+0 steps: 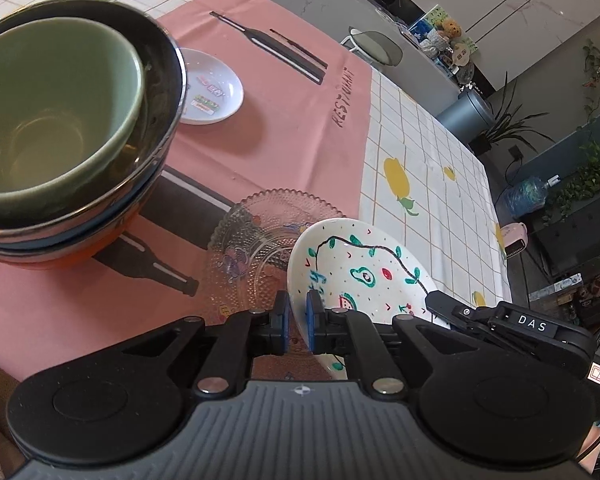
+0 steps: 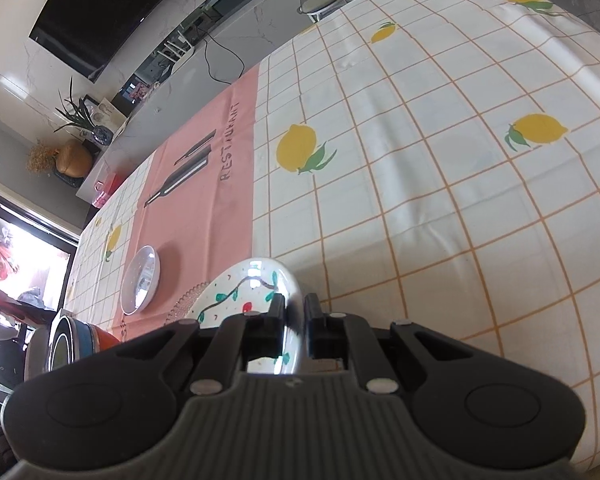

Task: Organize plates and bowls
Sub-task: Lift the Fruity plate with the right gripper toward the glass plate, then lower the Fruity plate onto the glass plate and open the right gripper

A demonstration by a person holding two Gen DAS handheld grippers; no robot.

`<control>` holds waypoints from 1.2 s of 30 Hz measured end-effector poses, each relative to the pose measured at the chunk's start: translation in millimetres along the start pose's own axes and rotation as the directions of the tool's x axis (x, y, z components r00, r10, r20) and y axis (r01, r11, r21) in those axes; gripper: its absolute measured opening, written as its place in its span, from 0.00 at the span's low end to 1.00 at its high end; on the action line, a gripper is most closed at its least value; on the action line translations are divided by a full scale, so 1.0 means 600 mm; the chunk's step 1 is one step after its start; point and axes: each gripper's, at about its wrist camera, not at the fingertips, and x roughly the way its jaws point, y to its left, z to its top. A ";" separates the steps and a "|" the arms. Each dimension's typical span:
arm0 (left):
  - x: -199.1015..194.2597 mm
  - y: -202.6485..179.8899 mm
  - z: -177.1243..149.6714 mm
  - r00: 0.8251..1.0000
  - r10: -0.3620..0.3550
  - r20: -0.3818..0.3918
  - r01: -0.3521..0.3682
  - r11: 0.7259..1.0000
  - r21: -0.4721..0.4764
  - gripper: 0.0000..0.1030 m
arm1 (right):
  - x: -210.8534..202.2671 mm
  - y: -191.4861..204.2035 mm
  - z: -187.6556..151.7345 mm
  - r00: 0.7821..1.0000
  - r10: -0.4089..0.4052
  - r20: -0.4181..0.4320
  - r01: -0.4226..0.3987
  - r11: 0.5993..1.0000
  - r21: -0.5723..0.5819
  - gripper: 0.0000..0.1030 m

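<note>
A white plate painted with fruit and green vines (image 1: 364,272) is held tilted above a clear glass plate (image 1: 256,240) on the pink cloth. My left gripper (image 1: 298,316) is shut on the painted plate's near rim. My right gripper (image 2: 294,312) is shut on the painted plate's (image 2: 244,288) opposite rim; its black fingers (image 1: 444,304) show in the left wrist view. A stack of bowls, green (image 1: 56,120) inside black, blue and orange ones, stands at the left, and shows in the right wrist view (image 2: 76,340). A small white plate (image 1: 212,88) lies behind the stack.
The table carries a pink runner (image 1: 292,120) over a white checked lemon cloth (image 2: 420,160). A stool (image 1: 374,46) stands beyond the far edge. Plants, a water jug and shelves line the room at the right.
</note>
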 end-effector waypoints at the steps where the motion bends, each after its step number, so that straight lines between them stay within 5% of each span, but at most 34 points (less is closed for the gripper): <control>1: 0.000 0.004 0.000 1.000 0.004 -0.006 -0.004 1.000 -0.005 0.08 | 0.004 0.004 0.000 1.000 0.001 -0.006 -0.001 1.000 -0.009 0.08; 6: -0.010 0.022 0.001 1.000 0.013 -0.024 -0.014 1.000 -0.011 0.09 | 0.022 0.020 0.000 1.000 0.004 -0.029 -0.005 0.999 -0.044 0.08; 17: -0.036 0.012 -0.003 0.996 0.087 -0.035 -0.080 0.983 0.164 0.10 | 0.058 0.054 -0.003 0.998 0.003 -0.066 -0.010 0.994 -0.106 0.11; 21: -0.046 0.004 -0.005 0.995 -0.054 -0.088 0.068 0.985 0.160 0.04 | 0.069 0.069 -0.005 0.997 0.012 -0.070 -0.022 0.990 -0.140 0.13; 31: -0.066 0.002 0.003 0.997 -0.016 -0.073 0.032 0.976 0.218 0.05 | 0.102 0.093 -0.015 0.994 -0.048 -0.093 0.030 0.982 -0.186 0.18; 36: -0.094 -0.009 0.004 0.999 0.000 -0.046 0.016 0.942 0.336 0.29 | 0.104 0.095 -0.016 0.995 -0.052 -0.079 0.037 0.982 -0.184 0.18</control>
